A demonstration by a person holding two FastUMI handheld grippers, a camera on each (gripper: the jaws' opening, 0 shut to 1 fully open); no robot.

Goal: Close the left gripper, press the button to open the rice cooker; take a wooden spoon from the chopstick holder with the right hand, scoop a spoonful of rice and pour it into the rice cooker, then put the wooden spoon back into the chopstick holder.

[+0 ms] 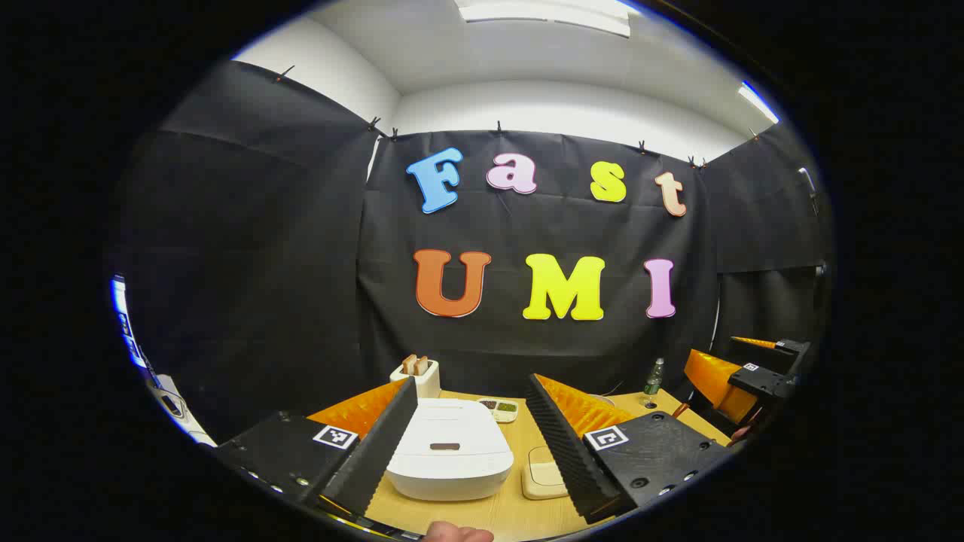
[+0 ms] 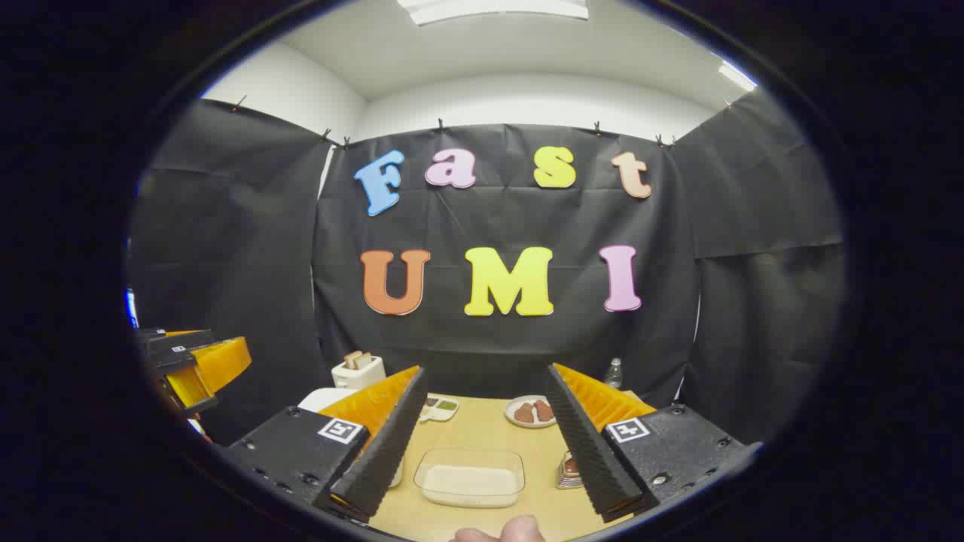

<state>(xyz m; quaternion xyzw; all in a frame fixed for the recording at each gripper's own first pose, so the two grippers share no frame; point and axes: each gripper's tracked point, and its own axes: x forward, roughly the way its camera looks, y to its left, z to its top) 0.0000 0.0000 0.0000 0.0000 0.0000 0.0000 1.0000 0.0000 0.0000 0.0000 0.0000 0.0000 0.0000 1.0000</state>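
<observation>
In the left gripper view the left tongs (image 1: 471, 444) sit at the bottom of the frame with their fingers spread wide and nothing between them; the white rice cooker (image 1: 450, 450) rests on the wooden bench (image 1: 520, 508) in the lower centre, framed by the two fingers, its lid down; a toaster (image 1: 416, 374) with slices in it stands behind the cooker near the black wall, and a small divided dish (image 1: 498, 409) lies just right of it; a pale flat square thing (image 1: 544, 473) lies just right of the cooker; a green bottle (image 1: 653, 379) stands further right at the back. In the right gripper view the right tongs (image 2: 482, 444) are likewise wide open and empty at the bottom of the frame; a clear tray of rice (image 2: 470, 477) lies on the bench between the fingers in the lower centre; a plate (image 2: 532, 412) with brown pieces sits behind it; the chopstick holder cannot be made out.
</observation>
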